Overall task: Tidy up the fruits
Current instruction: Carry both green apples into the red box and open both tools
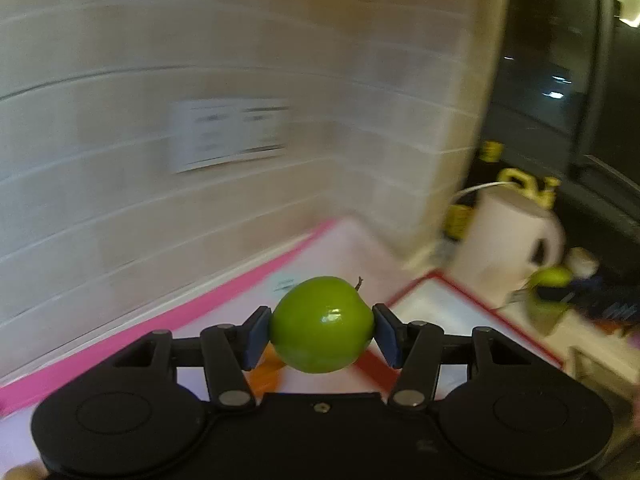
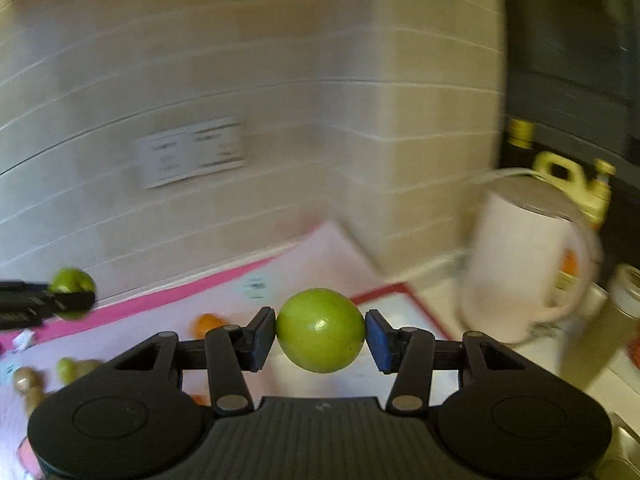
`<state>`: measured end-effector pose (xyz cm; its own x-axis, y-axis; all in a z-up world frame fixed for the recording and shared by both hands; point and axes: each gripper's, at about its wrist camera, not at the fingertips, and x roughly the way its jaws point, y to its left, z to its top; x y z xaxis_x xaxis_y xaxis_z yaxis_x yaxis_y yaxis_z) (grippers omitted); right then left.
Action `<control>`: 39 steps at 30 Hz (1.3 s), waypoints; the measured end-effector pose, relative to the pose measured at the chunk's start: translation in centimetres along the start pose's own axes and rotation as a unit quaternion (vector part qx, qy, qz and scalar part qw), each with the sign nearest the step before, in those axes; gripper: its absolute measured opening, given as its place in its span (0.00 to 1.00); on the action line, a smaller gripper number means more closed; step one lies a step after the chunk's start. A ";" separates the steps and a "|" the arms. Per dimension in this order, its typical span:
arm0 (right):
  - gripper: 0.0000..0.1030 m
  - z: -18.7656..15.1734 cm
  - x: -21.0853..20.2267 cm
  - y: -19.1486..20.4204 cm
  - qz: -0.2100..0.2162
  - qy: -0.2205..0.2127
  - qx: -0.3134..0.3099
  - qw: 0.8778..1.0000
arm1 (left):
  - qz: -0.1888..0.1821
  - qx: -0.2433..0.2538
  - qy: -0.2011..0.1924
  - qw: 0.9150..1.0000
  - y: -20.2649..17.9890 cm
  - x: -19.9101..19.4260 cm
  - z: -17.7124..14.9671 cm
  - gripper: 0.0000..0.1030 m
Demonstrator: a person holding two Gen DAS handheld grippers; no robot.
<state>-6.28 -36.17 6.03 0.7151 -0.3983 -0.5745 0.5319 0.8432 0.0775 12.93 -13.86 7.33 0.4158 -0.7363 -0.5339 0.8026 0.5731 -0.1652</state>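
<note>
My left gripper is shut on a green apple with a short stem, held in the air above the mats. My right gripper is shut on a round green fruit, its blue pads pressing both sides. In the right wrist view the left gripper shows at the far left with its apple. The left wrist view shows the other green fruit, blurred, at the right. An orange fruit lies on the pink-edged mat. Small fruits lie at its left end.
A red-edged mat lies right of the pink one. A white kettle stands beyond it, with a yellow bottle behind. A tiled wall with a paper notice closes the back. A jar stands at the right.
</note>
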 end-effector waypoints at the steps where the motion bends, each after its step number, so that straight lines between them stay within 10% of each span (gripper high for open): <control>1: 0.50 -0.3 0.9 -1.3 -0.003 0.015 0.008 1.000 | -0.012 0.004 0.008 1.000 -1.2 1.3 0.8 0.64; 9: 0.50 -5.8 9.1 -8.8 0.012 0.158 0.075 0.985 | -0.057 0.027 0.137 0.989 -10.1 17.1 1.0 0.64; 20: 0.50 -8.7 11.8 -7.8 0.014 0.190 0.004 0.982 | -0.017 0.030 0.254 0.967 -13.6 27.7 -4.6 0.64; 31: 0.56 -9.0 11.1 -8.8 0.032 0.193 -0.002 0.981 | 0.008 0.020 0.240 0.971 -14.4 27.2 -3.7 0.76; 39: 0.67 -3.7 4.1 -13.4 0.016 0.088 0.030 0.995 | -0.010 -0.018 0.144 0.989 -10.1 12.9 -2.1 0.78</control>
<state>-12.21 -47.75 -0.38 0.6444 -0.2967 -0.7048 0.5399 0.8292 0.1446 9.32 -28.39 0.31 0.2563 -0.6181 -0.7432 0.7918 0.5752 -0.2054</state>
